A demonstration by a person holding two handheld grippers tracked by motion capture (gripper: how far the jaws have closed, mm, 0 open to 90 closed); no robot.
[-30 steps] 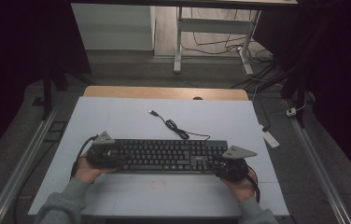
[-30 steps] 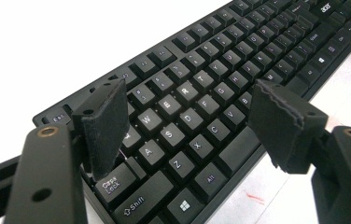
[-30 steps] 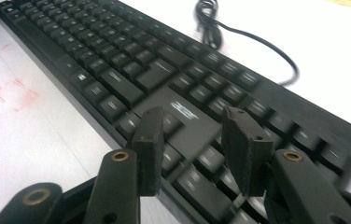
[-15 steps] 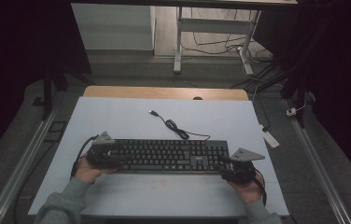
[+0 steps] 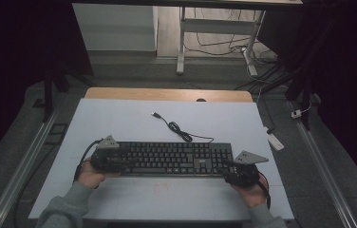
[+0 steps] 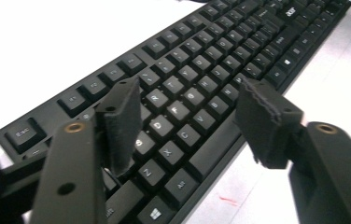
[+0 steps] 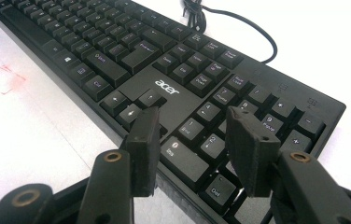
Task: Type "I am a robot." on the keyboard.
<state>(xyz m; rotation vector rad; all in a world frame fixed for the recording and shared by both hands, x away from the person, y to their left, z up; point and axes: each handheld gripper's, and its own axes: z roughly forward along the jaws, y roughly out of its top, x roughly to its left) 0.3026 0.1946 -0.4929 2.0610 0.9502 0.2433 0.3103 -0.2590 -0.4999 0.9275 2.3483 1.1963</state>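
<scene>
Fingers on both grippers are spread apart, gripping nothing. From the high view, we've got the black Acer keyboard (image 5: 167, 159) lying flat on the white table (image 5: 119, 123), left gripper (image 5: 119, 162) at its left end, right gripper (image 5: 225, 172) at its front right corner. In the left gripper view, pads (image 6: 120, 123) hover over the letter keys, so we'd drop lower to catch the edge. In the right gripper view, we're over the numpad; same advice, and mind the USB cable (image 7: 239, 23).
</scene>
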